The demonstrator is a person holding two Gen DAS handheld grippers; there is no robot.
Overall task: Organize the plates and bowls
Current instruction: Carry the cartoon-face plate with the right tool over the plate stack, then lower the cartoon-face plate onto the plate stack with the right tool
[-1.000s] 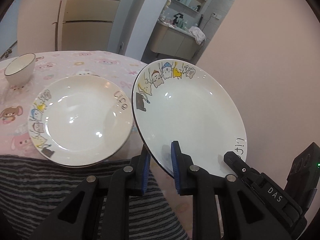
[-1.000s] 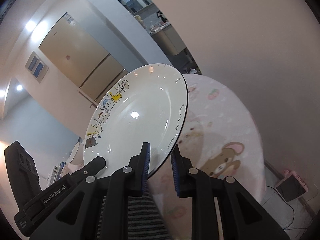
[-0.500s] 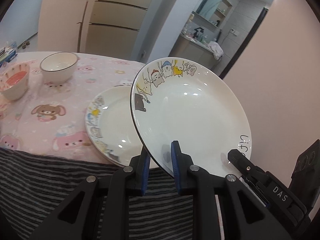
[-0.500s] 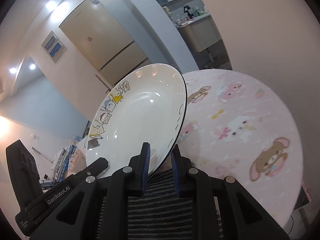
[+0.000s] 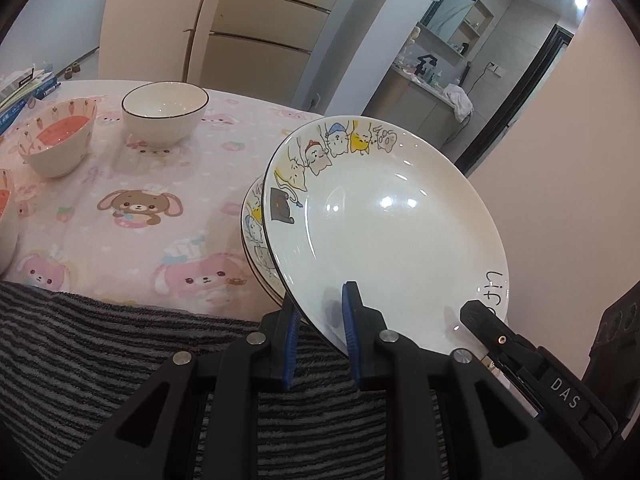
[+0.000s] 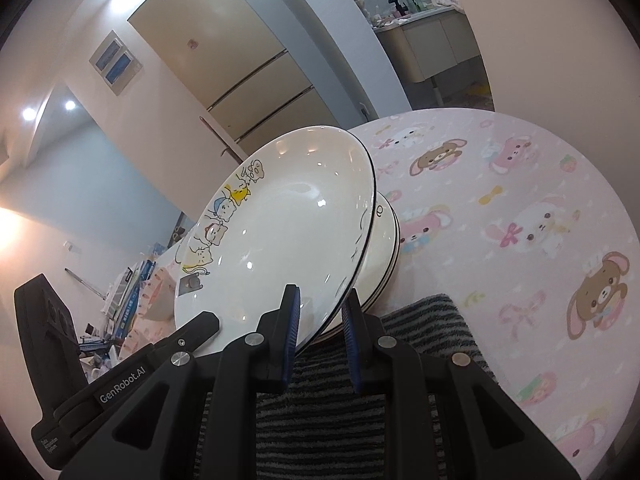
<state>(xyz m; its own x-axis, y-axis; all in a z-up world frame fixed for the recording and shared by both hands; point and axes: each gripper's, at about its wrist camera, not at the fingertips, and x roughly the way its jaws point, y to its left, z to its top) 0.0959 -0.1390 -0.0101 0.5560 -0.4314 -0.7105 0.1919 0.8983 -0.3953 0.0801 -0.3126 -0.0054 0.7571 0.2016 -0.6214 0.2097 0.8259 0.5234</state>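
A white plate with cartoon cats on its rim (image 5: 380,216) (image 6: 288,232) is held tilted in the air by both grippers. My left gripper (image 5: 320,304) is shut on its near rim, and my right gripper (image 6: 323,300) is shut on the rim further round. Each gripper also shows in the other's view, as a black finger (image 5: 474,312) (image 6: 206,320) on the plate's edge. Just beneath the held plate lies a stack of matching plates (image 5: 254,240) (image 6: 386,240) on the pink table, mostly hidden by it.
A black-rimmed white bowl (image 5: 165,114) and a carrot-patterned bowl with a pink inside (image 5: 58,142) stand at the back left; another bowl (image 5: 6,220) is cut off at the left edge. Books (image 5: 24,90) lie beyond. A striped cloth (image 5: 120,344) covers the table's near edge.
Both grippers have carried the plate sideways until it hangs over the plate on the table. The bowls have come into the left wrist view.
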